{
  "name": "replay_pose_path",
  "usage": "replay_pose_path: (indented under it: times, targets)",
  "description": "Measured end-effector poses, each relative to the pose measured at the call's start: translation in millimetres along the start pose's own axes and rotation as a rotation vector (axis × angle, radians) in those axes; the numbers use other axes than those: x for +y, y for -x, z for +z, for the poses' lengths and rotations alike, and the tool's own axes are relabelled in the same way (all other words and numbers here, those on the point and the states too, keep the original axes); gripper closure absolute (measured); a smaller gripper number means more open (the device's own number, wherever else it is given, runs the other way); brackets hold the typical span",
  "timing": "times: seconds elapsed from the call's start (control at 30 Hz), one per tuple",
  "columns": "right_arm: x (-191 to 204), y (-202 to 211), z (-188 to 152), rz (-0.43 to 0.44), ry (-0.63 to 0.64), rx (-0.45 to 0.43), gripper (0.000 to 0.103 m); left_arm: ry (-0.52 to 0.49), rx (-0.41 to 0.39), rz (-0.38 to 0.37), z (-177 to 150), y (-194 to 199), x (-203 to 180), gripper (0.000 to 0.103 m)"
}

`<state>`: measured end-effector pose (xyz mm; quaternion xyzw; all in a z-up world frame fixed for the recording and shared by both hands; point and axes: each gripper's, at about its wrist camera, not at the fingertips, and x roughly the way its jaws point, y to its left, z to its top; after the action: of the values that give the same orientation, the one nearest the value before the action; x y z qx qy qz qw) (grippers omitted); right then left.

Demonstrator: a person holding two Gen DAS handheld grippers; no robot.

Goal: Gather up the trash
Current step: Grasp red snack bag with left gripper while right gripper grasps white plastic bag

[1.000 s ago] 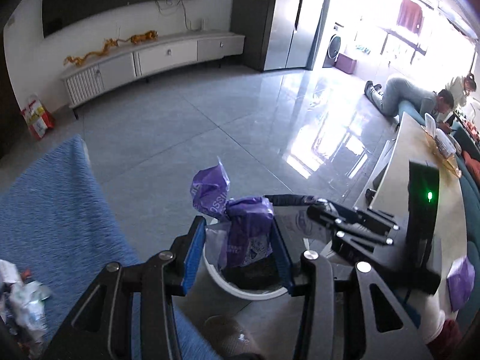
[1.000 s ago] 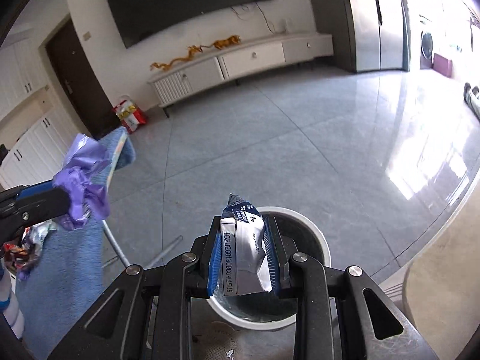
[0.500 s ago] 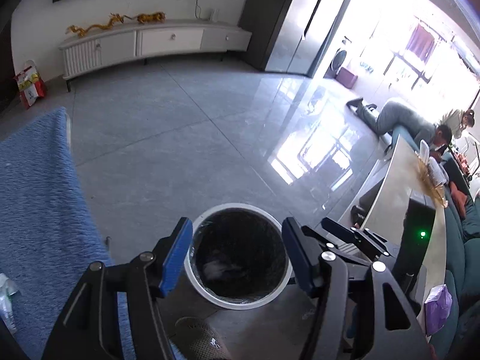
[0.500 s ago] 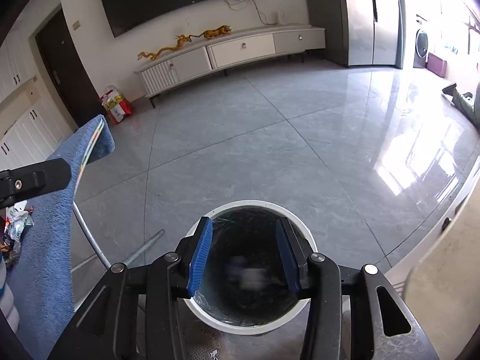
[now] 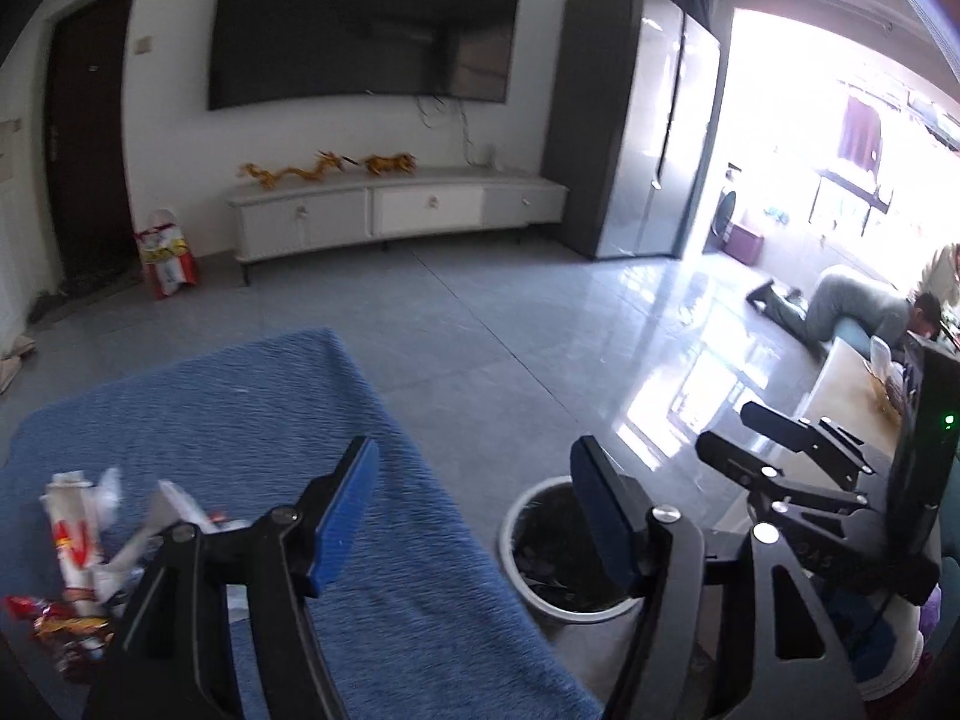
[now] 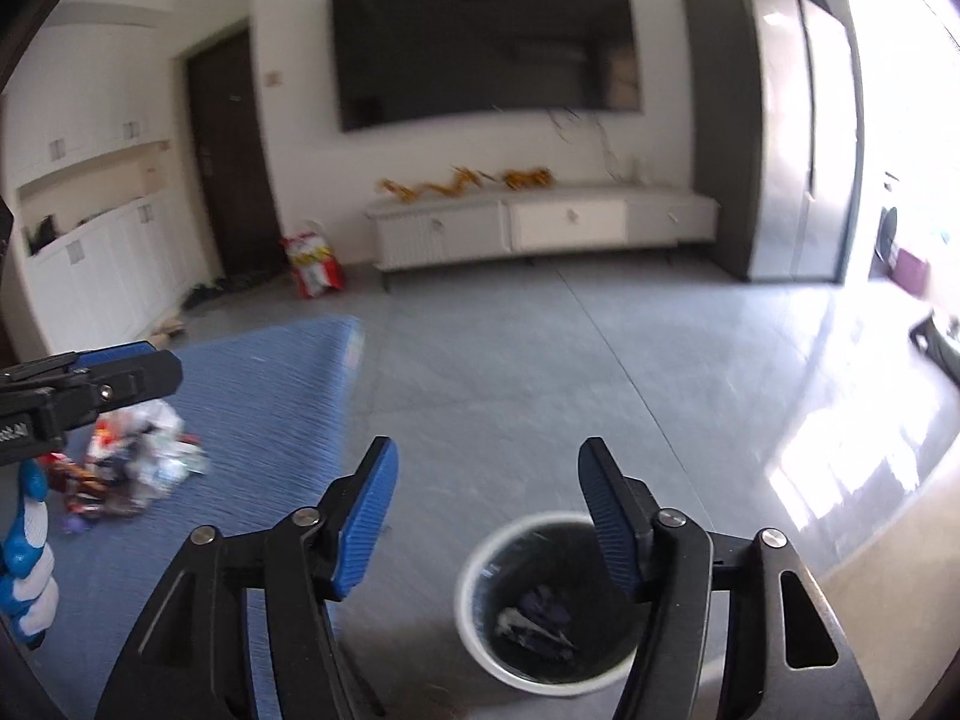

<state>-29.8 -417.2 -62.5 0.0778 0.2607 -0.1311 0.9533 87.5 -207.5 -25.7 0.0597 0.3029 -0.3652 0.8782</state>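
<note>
A round white trash bin (image 6: 480, 648) with a dark liner stands on the floor, with purple and silver wrappers (image 6: 537, 618) lying inside it. The bin (image 5: 522, 576) also shows at the lower right of the left wrist view. My left gripper (image 5: 474, 516) hangs above the edge of the blue cloth, its jaws opening and nothing between them. My right gripper (image 6: 489, 516) is up above the bin and to its left, its jaws opening and empty too. A heap of crumpled wrappers (image 5: 90, 552) lies on the cloth; the same wrapper heap (image 6: 132, 456) sits at the left of the right wrist view.
A blue cloth (image 5: 228, 420) covers a surface at the left. Beyond the grey tiled floor are a white TV cabinet (image 5: 396, 216), a wall TV and a red-and-white bag (image 5: 165, 255). A person (image 5: 858, 312) crouches at the far right beside a pale table (image 5: 852, 396).
The purple wrapper and the silver packet have left my grippers and now lie in the bin. Both grippers have opened wider, risen and swung left toward the blue cloth.
</note>
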Motion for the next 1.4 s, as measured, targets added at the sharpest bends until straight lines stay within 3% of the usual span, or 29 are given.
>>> replay_pose_path:
  times: [0.13, 0.4, 0.67, 0.97, 1.17, 1.4]
  targets:
    - [39, 24, 12, 0.074, 0.047, -0.049, 0.039, 0.057, -0.041, 0.050, -11, 43, 41, 0.035]
    - [99, 49, 36, 0.180, 0.149, -0.117, 0.037, 0.174, -0.114, 0.233, -32, 120, 133, 0.034]
    - [144, 39, 35, 0.249, 0.204, -0.094, 0.037, 0.264, -0.138, 0.401, -68, 163, 211, 0.034]
    - [188, -10, 31, 0.321, 0.234, -0.018, 0.037, 0.359, -0.058, 0.414, -83, 143, 281, 0.034]
    - [209, -55, 22, 0.353, 0.250, 0.048, 0.037, 0.367, 0.026, 0.367, -89, 100, 293, 0.034]
    - [222, -116, -9, 0.392, 0.227, 0.201, 0.037, 0.443, 0.112, 0.364, -122, 56, 316, 0.034]
